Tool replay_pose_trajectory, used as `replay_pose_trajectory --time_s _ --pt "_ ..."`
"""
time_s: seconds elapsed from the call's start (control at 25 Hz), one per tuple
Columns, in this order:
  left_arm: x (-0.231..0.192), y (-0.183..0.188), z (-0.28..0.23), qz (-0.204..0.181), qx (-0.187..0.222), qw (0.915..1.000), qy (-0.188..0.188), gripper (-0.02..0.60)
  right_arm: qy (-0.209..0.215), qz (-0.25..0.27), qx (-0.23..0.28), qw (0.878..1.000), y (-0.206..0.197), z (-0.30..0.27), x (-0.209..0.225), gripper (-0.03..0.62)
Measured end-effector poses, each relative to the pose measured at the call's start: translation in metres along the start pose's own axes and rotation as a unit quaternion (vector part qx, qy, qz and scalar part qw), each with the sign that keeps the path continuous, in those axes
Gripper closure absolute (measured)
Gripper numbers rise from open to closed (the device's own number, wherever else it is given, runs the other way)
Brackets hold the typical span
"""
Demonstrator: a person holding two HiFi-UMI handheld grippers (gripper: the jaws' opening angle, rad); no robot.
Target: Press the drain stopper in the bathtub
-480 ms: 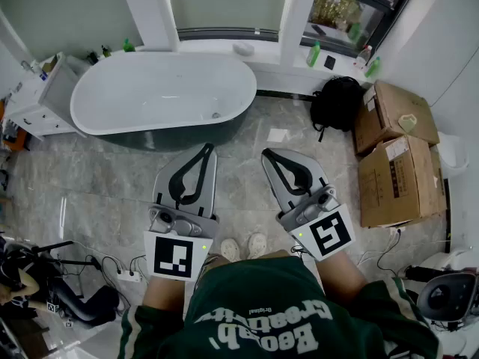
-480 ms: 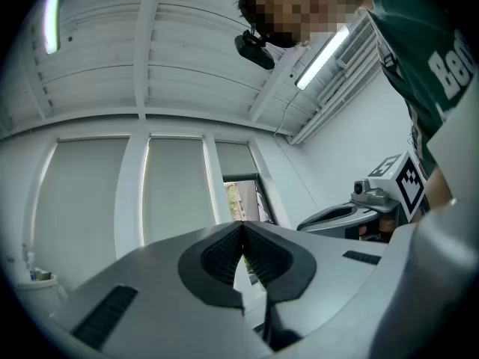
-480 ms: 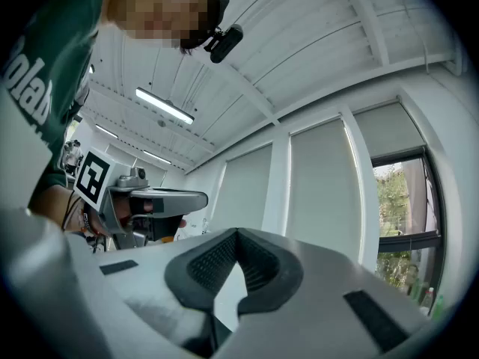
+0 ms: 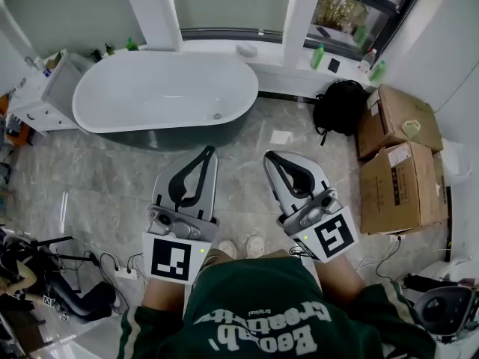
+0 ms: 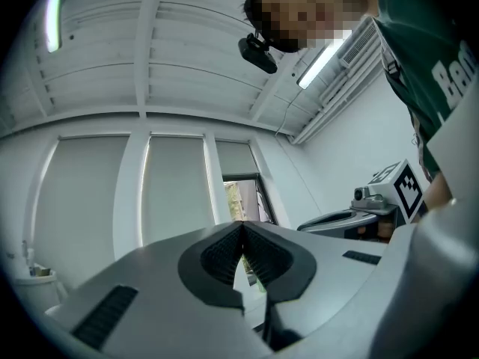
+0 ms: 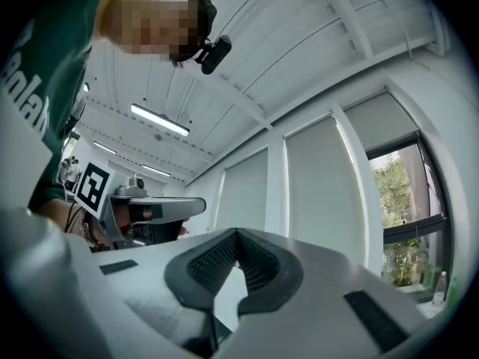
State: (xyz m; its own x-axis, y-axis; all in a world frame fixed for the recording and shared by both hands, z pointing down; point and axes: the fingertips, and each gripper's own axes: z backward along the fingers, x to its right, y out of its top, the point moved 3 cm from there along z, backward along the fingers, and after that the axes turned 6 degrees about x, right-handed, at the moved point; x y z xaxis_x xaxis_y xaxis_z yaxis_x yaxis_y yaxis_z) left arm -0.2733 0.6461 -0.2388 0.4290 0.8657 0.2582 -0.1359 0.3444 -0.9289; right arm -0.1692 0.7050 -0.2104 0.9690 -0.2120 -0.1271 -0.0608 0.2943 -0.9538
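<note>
Stone-floored bathroom, bathtub far left.
Left tool and right tool clenched on nothing, well apart from drain stopper.

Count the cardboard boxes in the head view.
2. The far cardboard box sits beside the black backpack; the near cardboard box lies next to it, toward the person. More may hide off-frame.

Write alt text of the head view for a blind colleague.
A person holds two grey grippers, left gripper and right gripper, both shut and empty, above a grey marble floor, short of a white oval bathtub. Its metal drain stopper is untouched; a black backpack and brown cardboard boxes sit right.
</note>
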Motion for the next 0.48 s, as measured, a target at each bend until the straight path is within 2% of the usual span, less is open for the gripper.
replay_pose_trajectory --time_s 0.28,0.48 --pt "0.019 -0.01 -0.008 -0.022 -0.017 0.9996 0.004 0.572 0.001 -0.014 -0.001 1.0 -0.015 0.019 0.019 0.579" --pt "0.02 -0.02 -0.017 -0.011 -0.034 0.9992 0.019 0.572 -0.009 -0.028 -0.013 0.999 -0.028 0.033 0.036 0.579"
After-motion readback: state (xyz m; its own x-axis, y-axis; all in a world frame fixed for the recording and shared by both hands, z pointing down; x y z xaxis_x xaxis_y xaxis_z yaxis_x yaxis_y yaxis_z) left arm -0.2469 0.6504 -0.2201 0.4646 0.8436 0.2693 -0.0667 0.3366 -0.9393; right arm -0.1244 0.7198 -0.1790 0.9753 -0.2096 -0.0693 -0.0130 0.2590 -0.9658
